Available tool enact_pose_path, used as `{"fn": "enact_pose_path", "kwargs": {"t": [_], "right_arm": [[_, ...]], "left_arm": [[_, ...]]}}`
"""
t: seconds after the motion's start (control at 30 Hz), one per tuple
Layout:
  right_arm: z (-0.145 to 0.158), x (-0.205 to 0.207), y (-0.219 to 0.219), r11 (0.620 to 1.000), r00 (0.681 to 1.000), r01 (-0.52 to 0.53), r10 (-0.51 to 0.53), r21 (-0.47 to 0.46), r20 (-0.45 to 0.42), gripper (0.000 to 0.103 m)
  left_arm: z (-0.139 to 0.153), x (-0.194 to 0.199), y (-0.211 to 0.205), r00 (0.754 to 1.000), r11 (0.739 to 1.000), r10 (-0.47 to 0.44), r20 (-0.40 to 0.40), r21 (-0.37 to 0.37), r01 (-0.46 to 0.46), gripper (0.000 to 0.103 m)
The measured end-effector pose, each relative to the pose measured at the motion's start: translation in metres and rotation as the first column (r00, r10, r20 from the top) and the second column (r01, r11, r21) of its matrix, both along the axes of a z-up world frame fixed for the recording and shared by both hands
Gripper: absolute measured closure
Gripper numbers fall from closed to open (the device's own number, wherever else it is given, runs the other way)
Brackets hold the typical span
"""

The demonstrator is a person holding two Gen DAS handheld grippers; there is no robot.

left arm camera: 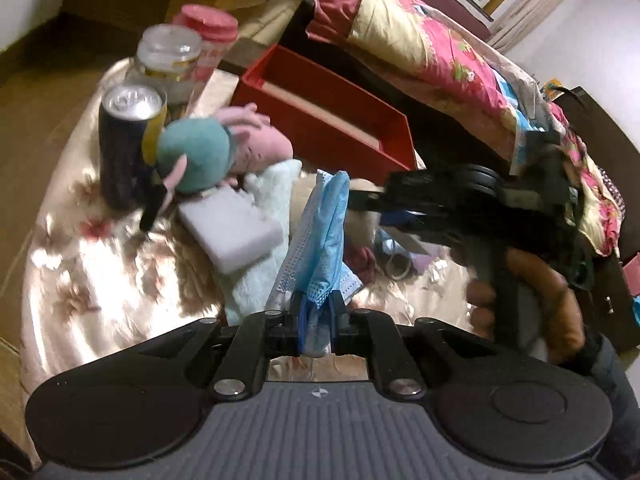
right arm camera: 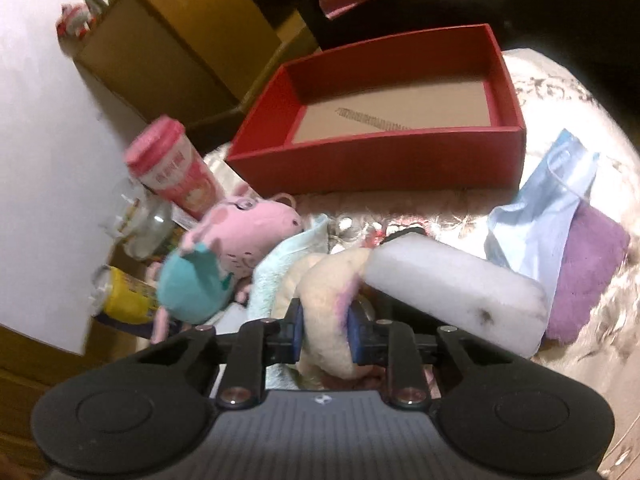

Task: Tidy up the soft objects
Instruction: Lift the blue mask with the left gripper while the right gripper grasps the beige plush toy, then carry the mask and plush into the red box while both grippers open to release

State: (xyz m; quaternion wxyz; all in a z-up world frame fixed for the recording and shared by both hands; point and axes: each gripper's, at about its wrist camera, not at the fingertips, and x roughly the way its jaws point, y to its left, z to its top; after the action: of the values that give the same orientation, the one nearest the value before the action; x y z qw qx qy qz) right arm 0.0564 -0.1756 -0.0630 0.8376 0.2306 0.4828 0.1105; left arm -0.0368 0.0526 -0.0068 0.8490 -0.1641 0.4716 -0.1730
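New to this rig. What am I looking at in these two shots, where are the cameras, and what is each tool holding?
There is no robot arm here: a person holds a two-finger tool in each hand, and a fisheye camera on each looks forward along its fingers.

The left wrist view shows the left tool shut on a blue face mask. The right tool reaches in from the right, with the person's hand on its handle.

The right wrist view shows the right tool shut on a cream plush toy.

On the shiny floral cloth lie a white sponge block, a pink pig plush, a purple cloth, a pale towel, some cans and jars, and a red box with nothing soft in it yet.
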Motion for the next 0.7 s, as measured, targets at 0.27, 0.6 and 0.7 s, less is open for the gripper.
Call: {"fn": "enact_pose_path", "kwargs": {"t": [0.27,0.6,0.7], "right_arm": [[0.06,-0.03,-0.027,0.996,0.985,0.033,-0.045,0.08,0.166,0.103],[0.093,-0.04,-0.051,0.989,0.951,0.116,-0.137,0.09,0.277,0.102],[0.097,-0.037,-0.055,0.987,0.942,0.14,-0.157,0.078,0.298,0.102]], "left_arm": [[0.034,0.013,-0.01,0.993,0.998,0.032,0.113,-0.06,-0.025,0.096],[0.061,0.054,-0.048,0.969,0.999,0.033,0.247,-0.019,-0.029,0.096],[0.061,0.07,-0.056,0.964,0.999,0.035,0.263,-0.001,-0.036,0.096]]}}
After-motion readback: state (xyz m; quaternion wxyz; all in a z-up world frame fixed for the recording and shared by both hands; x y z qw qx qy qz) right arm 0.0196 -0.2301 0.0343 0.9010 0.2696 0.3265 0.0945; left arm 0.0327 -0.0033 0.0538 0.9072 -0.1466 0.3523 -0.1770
